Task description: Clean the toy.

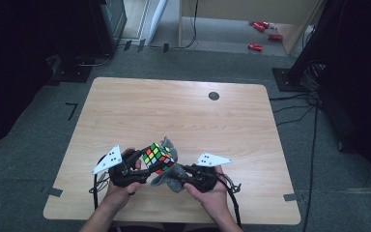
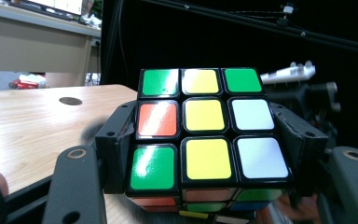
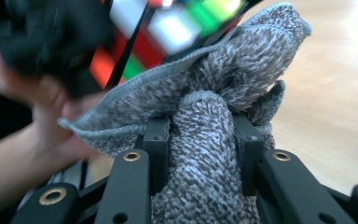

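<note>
The cube (image 1: pixel 158 157) sits left of the cloth (image 1: pixel 174 174), touching, above the table (image 1: pixel 183 111).

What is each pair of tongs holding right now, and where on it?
Left tongs clamp the puzzle cube by two opposite side faces. Right tongs pinch a bunched fold of the grey cloth.

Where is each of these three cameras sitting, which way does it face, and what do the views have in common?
High view: above the person's side, looking forward and down on the wooden table; both forearms and each hand-held gripper come in from the bottom.
Left gripper view: rides the left hand-held gripper, looking along its jaws at the puzzle cube clamped between them.
Right gripper view: rides the right hand-held gripper, looking at the grey cloth pinched in its jaws; the person's other hand shows beyond.
Shared: all three show the cube and the tabletop.
</note>
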`<state>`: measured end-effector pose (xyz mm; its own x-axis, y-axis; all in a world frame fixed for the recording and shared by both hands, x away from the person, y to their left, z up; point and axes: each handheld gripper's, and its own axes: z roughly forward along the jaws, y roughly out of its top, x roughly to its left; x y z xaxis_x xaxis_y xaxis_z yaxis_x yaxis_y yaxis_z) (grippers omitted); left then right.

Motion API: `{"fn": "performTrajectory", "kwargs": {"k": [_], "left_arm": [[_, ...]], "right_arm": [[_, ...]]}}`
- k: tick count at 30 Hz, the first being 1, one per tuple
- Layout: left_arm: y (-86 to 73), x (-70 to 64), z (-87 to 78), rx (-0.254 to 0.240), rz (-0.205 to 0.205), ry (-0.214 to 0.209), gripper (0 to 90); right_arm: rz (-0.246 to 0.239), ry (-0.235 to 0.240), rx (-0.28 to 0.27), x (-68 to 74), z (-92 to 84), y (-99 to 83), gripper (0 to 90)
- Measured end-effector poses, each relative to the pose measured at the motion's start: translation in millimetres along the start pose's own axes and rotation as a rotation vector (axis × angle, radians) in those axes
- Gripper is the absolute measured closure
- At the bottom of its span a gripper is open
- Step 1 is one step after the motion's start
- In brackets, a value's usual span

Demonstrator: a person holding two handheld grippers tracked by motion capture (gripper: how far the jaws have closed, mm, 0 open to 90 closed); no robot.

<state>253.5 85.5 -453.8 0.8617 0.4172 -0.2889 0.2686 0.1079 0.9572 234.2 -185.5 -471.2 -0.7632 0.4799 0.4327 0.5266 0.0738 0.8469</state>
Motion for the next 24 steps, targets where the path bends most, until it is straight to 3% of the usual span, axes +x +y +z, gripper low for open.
{"fn": "performTrajectory", "kwargs": {"k": [3,5,7,9,13,17,20,24], "left_arm": [[1.3,3.0,-2.5,-0.001,-0.003,0.026,34.4],[1.4,4.6,-3.8,-0.003,-0.004,0.027,34.4],[1.1,4.8,-2.9,0.0,-0.009,0.027,34.4],[0.6,4.3,-1.7,-0.002,-0.013,0.023,34.4],[2.1,4.8,-3.2,-0.015,-0.03,0.025,34.4],[3.3,5.7,-4.2,-0.041,-0.06,0.027,34.4],[2.1,3.9,-2.8,-0.061,-0.076,0.024,34.4],[3.3,5.4,-4.4,-0.069,-0.085,0.044,34.4]], "right_arm": [[-0.051,-0.009,0.04,2.2,2.0,0.3,66.0],[-0.061,-0.04,-0.01,-1.0,-8.2,6.1,66.0],[-0.028,-0.065,-0.083,-4.0,-18.9,10.1,65.9],[-0.044,-0.079,-0.107,-1.5,-21.2,10.7,65.7],[-0.08,-0.031,-0.06,7.8,-7.3,5.0,65.5],[-0.071,0.033,0.005,17.3,10.8,-4.2,65.6],[-0.044,0.059,-0.017,23.7,14.9,-4.2,66.0],[0.075,0.091,-0.091,16.7,10.4,-4.9,67.1]]}}
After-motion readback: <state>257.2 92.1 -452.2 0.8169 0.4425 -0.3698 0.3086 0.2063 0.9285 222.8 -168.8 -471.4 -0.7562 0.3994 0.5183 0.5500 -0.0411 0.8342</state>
